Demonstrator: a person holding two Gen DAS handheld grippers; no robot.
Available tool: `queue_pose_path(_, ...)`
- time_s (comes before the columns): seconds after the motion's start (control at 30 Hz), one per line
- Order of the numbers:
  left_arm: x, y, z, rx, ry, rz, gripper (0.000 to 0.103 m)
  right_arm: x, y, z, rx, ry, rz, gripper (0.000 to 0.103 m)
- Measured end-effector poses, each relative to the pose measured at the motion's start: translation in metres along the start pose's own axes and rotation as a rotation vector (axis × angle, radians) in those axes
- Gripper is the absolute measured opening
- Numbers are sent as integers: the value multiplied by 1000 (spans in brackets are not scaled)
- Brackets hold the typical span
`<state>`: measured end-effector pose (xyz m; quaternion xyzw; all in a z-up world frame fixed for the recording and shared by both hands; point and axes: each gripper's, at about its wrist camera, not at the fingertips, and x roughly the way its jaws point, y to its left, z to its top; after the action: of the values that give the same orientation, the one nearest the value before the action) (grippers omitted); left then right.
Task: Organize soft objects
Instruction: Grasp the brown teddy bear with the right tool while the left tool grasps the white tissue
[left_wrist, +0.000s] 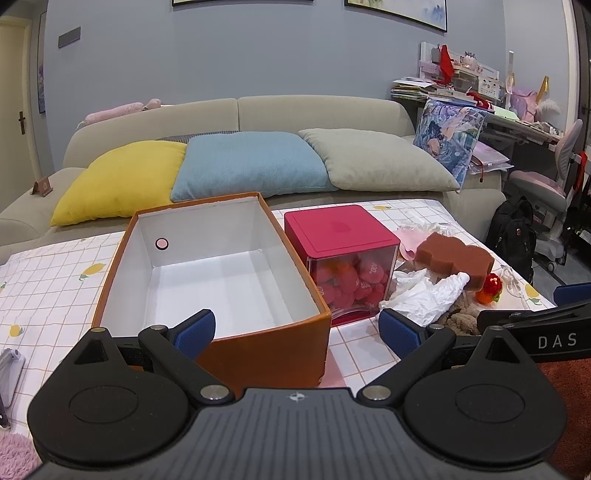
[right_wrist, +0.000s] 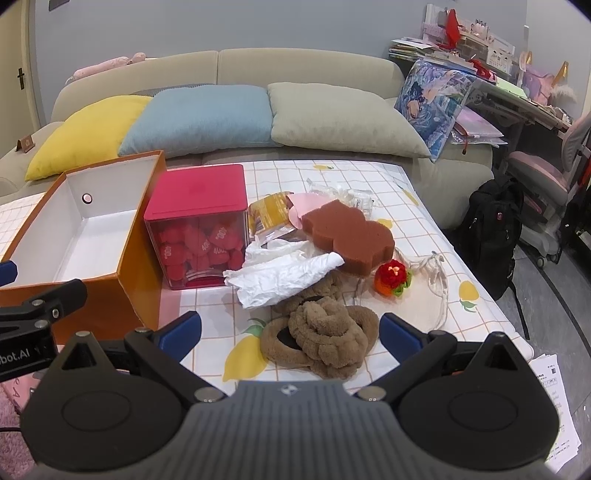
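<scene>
**On the checked tablecloth — nothing sorted yet**

Beside the red-lidded cube (right_wrist: 195, 221), the orange box (left_wrist: 207, 343) stands open and I see nothing inside it, white floor bare in both views. I judge the task at its very start: every soft item lies outside the box.

Left to move, as far as I can see: the brown plush coil (right_wrist: 321, 336) nearest me, a crumpled white tissue (right_wrist: 284, 277) resting partly on it, the brown sponge (right_wrist: 349, 232) behind that, and a small red-and-orange crocheted piece (right_wrist: 392, 277) just beside the sponge. A pink scrap and some clear wrapping lie farther back; what they are I cannot tell.

Pose: my right gripper (right_wrist: 290, 334) hovers low over the near table edge, jaws spread wide, the plush coil lying between the blue pads (right_wrist: 183, 330) but untouched. My left gripper (left_wrist: 297, 328) sits wide too, empty, aimed at the box's near right corner — one finger over the box rim, the other toward the tissue.
</scene>
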<state>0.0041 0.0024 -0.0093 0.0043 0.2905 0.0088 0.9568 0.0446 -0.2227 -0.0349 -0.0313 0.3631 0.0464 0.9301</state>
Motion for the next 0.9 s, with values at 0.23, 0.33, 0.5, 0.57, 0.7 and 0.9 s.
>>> queue_pose_path(0.23, -1, 0, -1, -4, 5, -37, 100, 2, -1, 2, 10, 23, 3, 100)
queue_pose_path(0.33, -2, -3, 1, -4, 11, -61, 92, 5, -3, 1, 26, 53, 28, 100)
queue_pose_path(0.5, 1, -8, 2, 9, 58, -158, 86, 13, -11, 3, 64, 104, 45, 100)
queue_pose_path(0.57, 4, -12, 4, 26, 80, -200, 84, 19, -17, 5, 83, 135, 60, 100)
queue_pose_path(0.7, 11, -22, 8, 52, 104, -283, 76, 32, -30, 17, 91, 194, 90, 93)
queue_pose_path(0.9, 32, -41, 22, 116, 133, -337, 71, 51, -39, 33, -41, 227, 107, 93)
